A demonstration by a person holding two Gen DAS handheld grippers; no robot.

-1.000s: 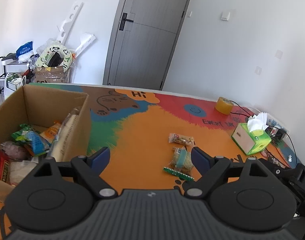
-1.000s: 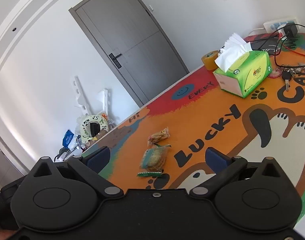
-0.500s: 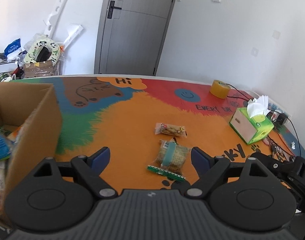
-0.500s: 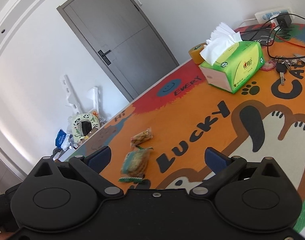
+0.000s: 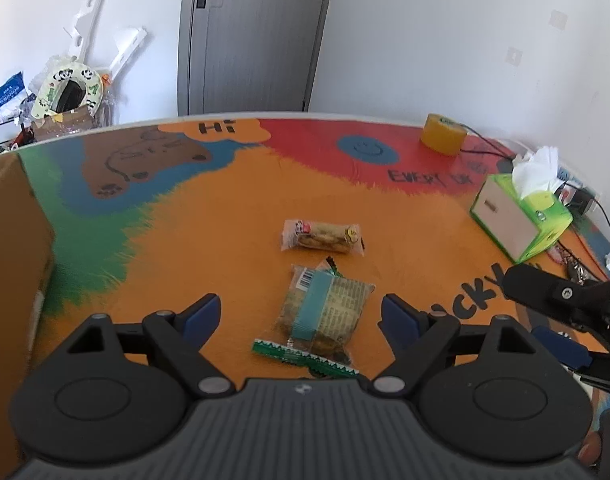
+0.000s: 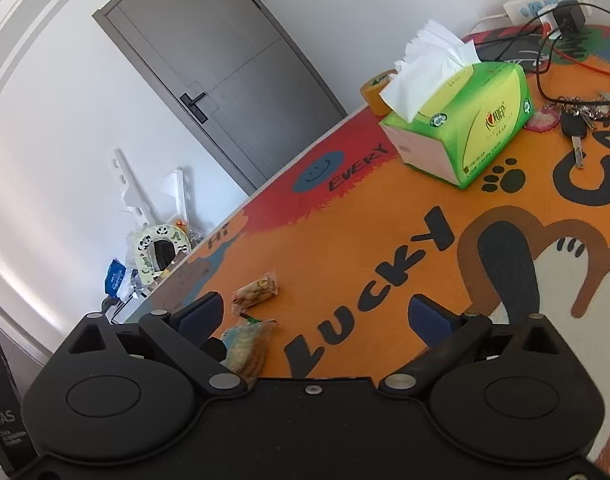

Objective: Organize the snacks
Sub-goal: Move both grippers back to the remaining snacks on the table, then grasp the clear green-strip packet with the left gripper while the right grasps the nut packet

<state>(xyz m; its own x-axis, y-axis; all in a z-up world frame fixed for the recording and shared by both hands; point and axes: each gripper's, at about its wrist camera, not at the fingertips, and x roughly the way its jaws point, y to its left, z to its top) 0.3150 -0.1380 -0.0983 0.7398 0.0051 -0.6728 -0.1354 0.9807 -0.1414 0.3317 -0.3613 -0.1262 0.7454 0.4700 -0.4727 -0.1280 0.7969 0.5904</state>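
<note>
Two snack packets lie on the orange mat. The near one is a clear cracker pack (image 5: pixel 323 312) with a teal label and green serrated end; behind it sits a small clear pastry packet (image 5: pixel 323 236). My left gripper (image 5: pixel 299 314) hovers open over the cracker pack, its blue pads apart on either side of it, not touching. In the right wrist view the cracker pack (image 6: pixel 247 346) and pastry packet (image 6: pixel 257 292) sit at the lower left, beside the left pad. My right gripper (image 6: pixel 317 316) is open and holds nothing. The right gripper's body (image 5: pixel 565 300) shows in the left wrist view.
A cardboard box (image 5: pixel 13 248) stands at the left edge of the mat. A green tissue box (image 5: pixel 521 216) (image 6: pixel 465 128), a yellow tape roll (image 5: pixel 443 134), keys (image 6: pixel 577 120), cables and a power strip (image 6: pixel 545 8) sit at the right. A grey door is behind.
The left gripper has swung right, away from the cardboard box, and come down over the cracker pack. The right gripper drifted nearer the mat, with the snacks sliding to its lower left.
</note>
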